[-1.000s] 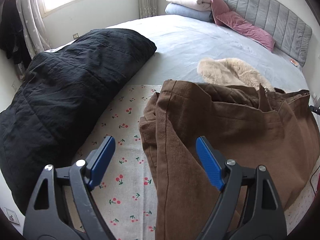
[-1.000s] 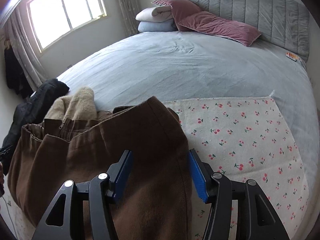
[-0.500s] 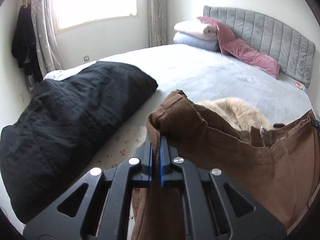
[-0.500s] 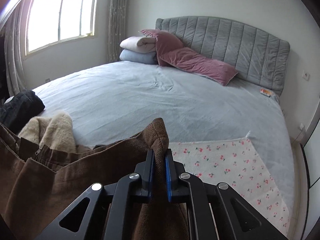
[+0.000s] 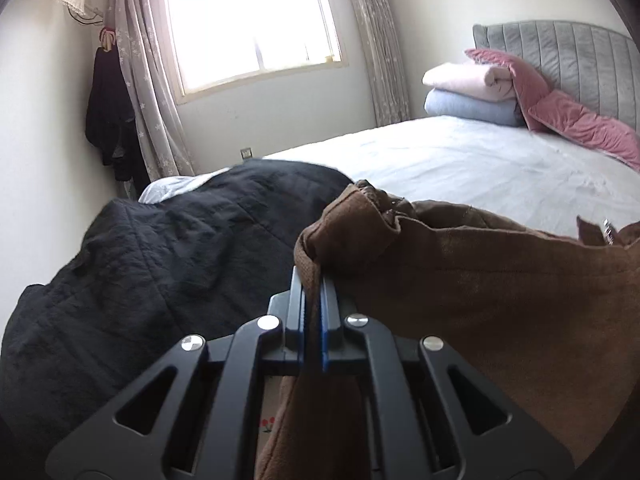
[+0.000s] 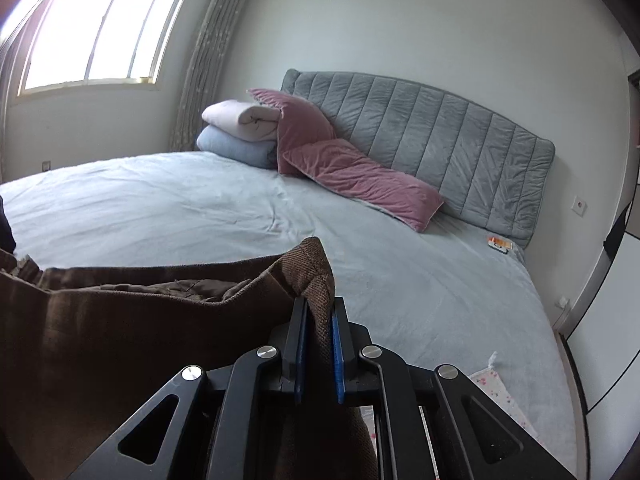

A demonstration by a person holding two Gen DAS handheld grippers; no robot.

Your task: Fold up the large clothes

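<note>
A large brown garment (image 5: 480, 300) hangs lifted above the bed, stretched between my two grippers. My left gripper (image 5: 312, 280) is shut on its left top corner. My right gripper (image 6: 318, 308) is shut on its right top corner; the brown cloth (image 6: 120, 340) fills the left of the right wrist view. The lower part of the garment is hidden below both views.
A black quilted coat (image 5: 152, 264) lies on the bed's left. The pale blue bed (image 6: 200, 208) stretches ahead to a grey headboard (image 6: 432, 128), with pink pillows (image 6: 360, 176) and folded blankets (image 6: 240, 128). A cherry-print cloth (image 6: 492, 388) lies at the near right edge.
Both grippers closed on the brown garment's top corners and lifted it off the bed; the views have tilted up toward the window and headboard.
</note>
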